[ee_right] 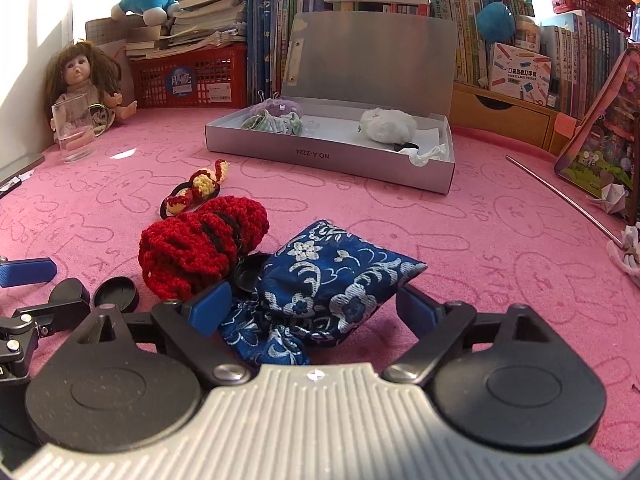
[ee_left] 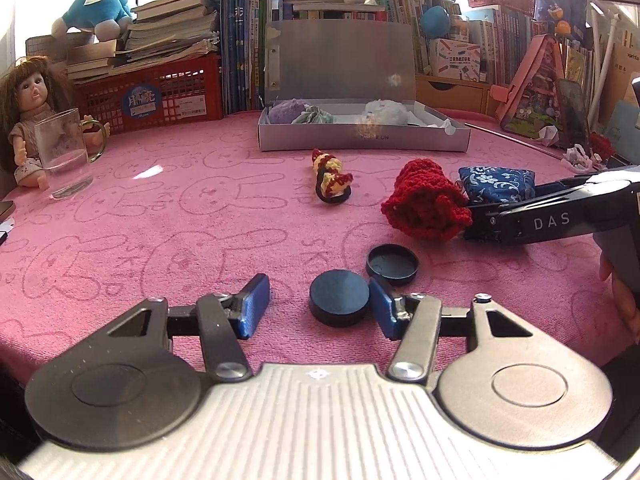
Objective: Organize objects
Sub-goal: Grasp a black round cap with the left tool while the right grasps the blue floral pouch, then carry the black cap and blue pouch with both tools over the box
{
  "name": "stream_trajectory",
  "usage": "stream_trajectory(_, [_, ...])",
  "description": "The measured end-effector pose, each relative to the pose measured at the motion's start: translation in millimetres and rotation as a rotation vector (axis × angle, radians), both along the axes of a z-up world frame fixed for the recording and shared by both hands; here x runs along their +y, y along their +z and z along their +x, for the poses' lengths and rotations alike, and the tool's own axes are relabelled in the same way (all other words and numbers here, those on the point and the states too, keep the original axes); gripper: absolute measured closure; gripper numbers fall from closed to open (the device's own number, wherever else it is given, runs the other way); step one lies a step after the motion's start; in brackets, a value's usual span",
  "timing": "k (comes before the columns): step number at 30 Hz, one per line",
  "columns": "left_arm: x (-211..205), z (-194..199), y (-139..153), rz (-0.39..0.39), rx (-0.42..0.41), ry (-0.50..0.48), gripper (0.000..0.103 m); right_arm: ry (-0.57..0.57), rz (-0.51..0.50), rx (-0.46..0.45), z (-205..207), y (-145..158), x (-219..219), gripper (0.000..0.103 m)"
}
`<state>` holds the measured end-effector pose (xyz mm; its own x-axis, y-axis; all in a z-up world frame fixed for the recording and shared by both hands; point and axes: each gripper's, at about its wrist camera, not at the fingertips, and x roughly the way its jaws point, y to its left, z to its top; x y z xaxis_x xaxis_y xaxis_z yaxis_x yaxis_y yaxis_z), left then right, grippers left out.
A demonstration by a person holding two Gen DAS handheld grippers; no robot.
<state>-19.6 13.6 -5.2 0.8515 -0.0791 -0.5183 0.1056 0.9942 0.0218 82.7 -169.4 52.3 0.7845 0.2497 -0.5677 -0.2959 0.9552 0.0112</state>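
The left claw [ee_left: 318, 306] is held spread wide and low over the pink-covered bench [ee_left: 160, 216], with nothing gripped; a black round cap [ee_left: 339, 298] lies between its fingers, apparently touching the right pad, and an upturned black lid [ee_left: 392, 265] rests just beyond. The right claw [ee_right: 316, 304] is also spread, its fingers set either side of the blue floral pouch [ee_right: 320, 284], which lies on the bench; contact with the pads cannot be confirmed. A red crocheted pouch [ee_right: 200, 244] is seen beside the blue one, a yellow-and-red crocheted hair tie [ee_right: 196, 190] farther off, and the open grey box [ee_right: 332, 148] behind holds soft items.
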Motion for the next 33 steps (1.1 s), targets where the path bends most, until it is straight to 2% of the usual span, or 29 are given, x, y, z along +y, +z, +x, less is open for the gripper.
stream_trajectory(2, [0.7, 1.2, 1.6, 0.001, 0.003, -0.004, 0.057, 0.0, 0.023, 0.004, -1.3, 1.1, -2.6, 0.017])
stream_trajectory(5, [2.6, 4.0, 3.6, -0.003, 0.007, -0.012, 0.065, -0.008, 0.056, 0.013, -2.6, 3.1, -5.3, 0.025])
stream_trajectory(12, [10.0, 15.4, 10.6, -0.004, -0.013, 0.011, 0.065, -0.038, 0.069, 0.005, -5.0, 12.2, -9.0, 0.049])
stream_trajectory(16, [12.3, 18.5, 12.8, -0.007, -0.024, 0.016, 0.065, -0.077, 0.069, 0.004, -2.7, 16.3, -13.9, 0.051])
stream_trajectory(22, [11.4, 21.0, 14.4, -0.014, -0.036, 0.019, 0.065, -0.123, 0.127, 0.014, 1.2, 18.7, -28.8, 0.052])
stream_trajectory(33, [7.6, 35.6, 29.5, -0.036, -0.072, 0.01, 0.065, -0.174, 0.179, -0.029, 3.5, 36.1, -45.5, 0.052])
